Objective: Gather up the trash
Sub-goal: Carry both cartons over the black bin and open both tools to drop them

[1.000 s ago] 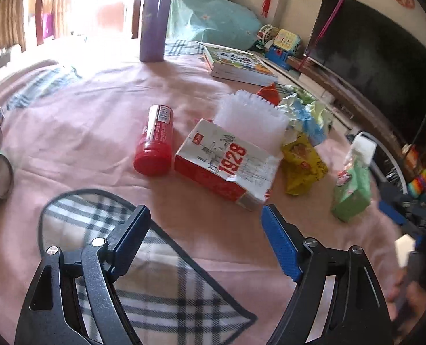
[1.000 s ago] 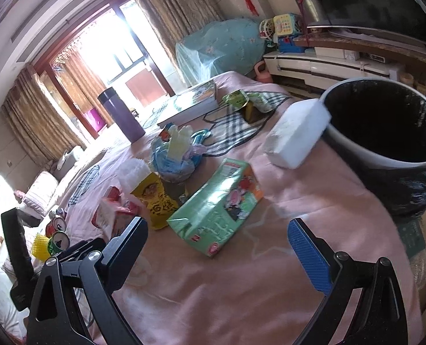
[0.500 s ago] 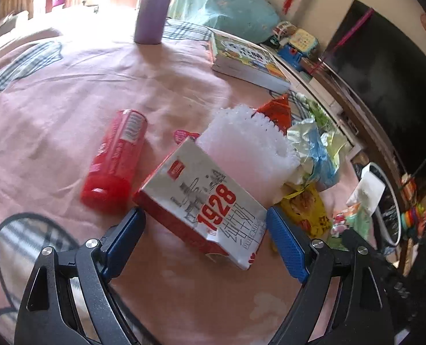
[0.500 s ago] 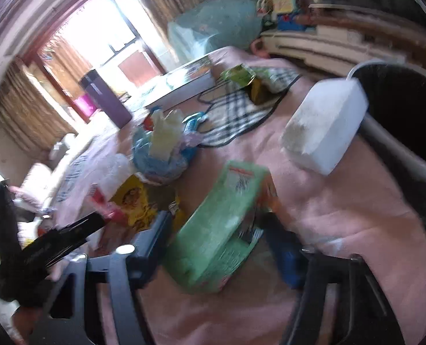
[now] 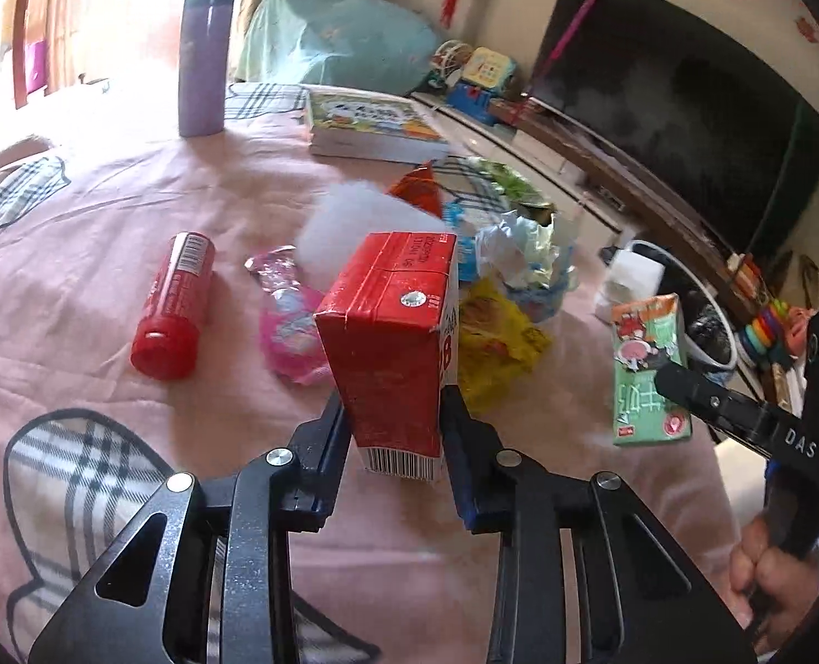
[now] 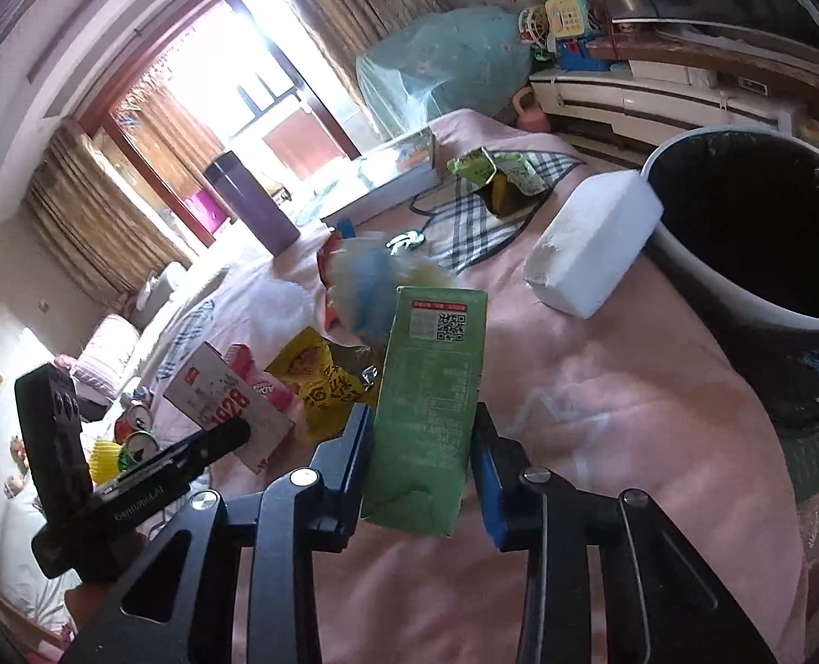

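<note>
My left gripper is shut on a red and white "1928" carton and holds it up off the pink tablecloth. My right gripper is shut on a green carton, also lifted; the same green carton shows in the left wrist view. A dark trash bin with a white rim stands at the table's right edge, to the right of the green carton. The "1928" carton also shows in the right wrist view.
On the table lie a red tube, a pink wrapper, a yellow wrapper, a blue-white crumpled bag, a white foam block, a book and a purple flask. Cans lie at the left.
Both grippers moved in and closed: the left took hold of the "1928" carton and raised it on end, the right took hold of the green carton and lifted it.
</note>
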`<state>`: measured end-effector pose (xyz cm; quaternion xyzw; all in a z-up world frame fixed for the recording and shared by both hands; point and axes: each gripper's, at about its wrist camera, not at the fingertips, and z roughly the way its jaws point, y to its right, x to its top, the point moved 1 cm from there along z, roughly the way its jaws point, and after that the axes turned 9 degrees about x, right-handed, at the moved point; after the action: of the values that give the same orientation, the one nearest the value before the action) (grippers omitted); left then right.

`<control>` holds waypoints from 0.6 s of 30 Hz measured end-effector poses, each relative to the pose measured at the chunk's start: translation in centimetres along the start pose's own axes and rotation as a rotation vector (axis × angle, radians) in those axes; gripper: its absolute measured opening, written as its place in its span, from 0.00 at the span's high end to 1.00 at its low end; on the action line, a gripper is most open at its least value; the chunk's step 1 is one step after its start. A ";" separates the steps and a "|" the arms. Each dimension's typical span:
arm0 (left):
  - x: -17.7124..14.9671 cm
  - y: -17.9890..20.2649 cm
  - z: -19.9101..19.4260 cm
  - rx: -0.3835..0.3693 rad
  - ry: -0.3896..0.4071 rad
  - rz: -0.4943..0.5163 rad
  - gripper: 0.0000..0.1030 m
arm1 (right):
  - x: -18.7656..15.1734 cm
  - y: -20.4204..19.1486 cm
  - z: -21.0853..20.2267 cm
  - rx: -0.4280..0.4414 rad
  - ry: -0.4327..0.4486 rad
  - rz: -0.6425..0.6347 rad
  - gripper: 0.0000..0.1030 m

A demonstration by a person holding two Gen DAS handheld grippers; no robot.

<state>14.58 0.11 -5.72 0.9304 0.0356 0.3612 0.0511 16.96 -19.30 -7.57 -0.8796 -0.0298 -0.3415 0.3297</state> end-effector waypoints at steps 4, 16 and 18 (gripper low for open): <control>0.0 1.6 -1.6 -0.033 0.032 0.037 0.70 | -0.2 -0.3 -1.4 0.014 0.029 -0.008 0.67; 0.8 8.7 -3.0 -0.144 0.065 0.165 0.70 | 0.5 1.9 -6.4 -0.025 0.141 0.025 0.67; 0.8 9.9 -2.9 -0.157 0.065 0.185 0.70 | 0.8 2.6 -7.2 -0.039 0.160 0.037 0.67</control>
<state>13.49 -9.38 -1.81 0.9106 -0.0770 0.3960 0.0893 14.08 -25.83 -4.61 -0.8561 0.0198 -0.4052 0.3202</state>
